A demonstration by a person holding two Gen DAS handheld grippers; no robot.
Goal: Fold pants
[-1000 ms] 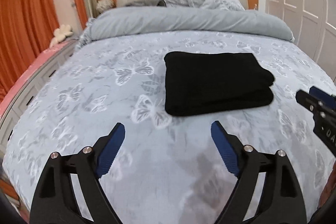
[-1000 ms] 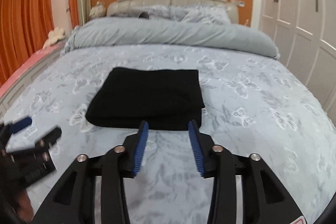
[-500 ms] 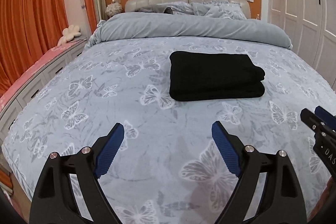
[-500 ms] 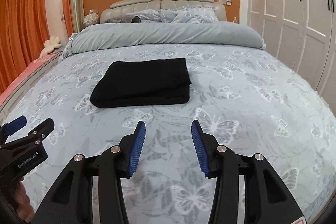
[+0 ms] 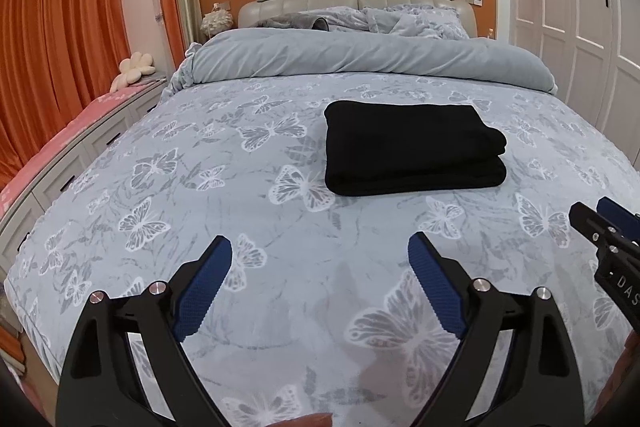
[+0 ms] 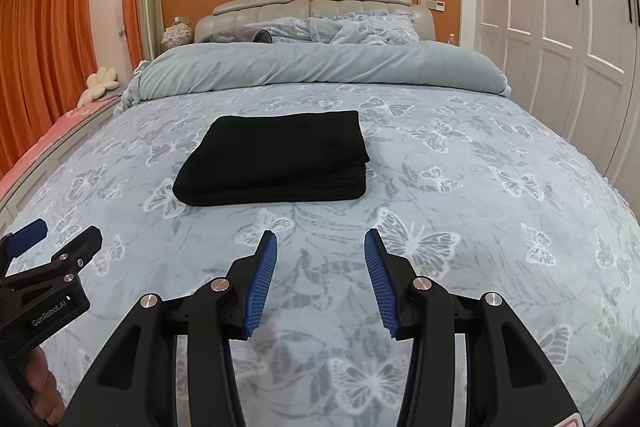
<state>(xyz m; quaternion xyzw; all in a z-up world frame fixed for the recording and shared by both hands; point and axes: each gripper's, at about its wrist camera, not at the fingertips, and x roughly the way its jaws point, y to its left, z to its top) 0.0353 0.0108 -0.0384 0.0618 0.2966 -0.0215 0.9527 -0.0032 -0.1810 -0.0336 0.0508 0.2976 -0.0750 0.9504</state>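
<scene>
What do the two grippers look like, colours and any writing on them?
Both are matte black frames with silver rivets. The left gripper and right gripper carry ribbed blue pads. White lettering shows: "GenRobot.AI" on the left, "DAS" partly visible on the right.

The pants [image 5: 412,147] are black, folded into a neat, thick rectangle of stacked layers. They lie flat near the middle of the bed, with a rounded fold edge on the right [image 6: 276,157] and the layered edge facing the foot.
</scene>
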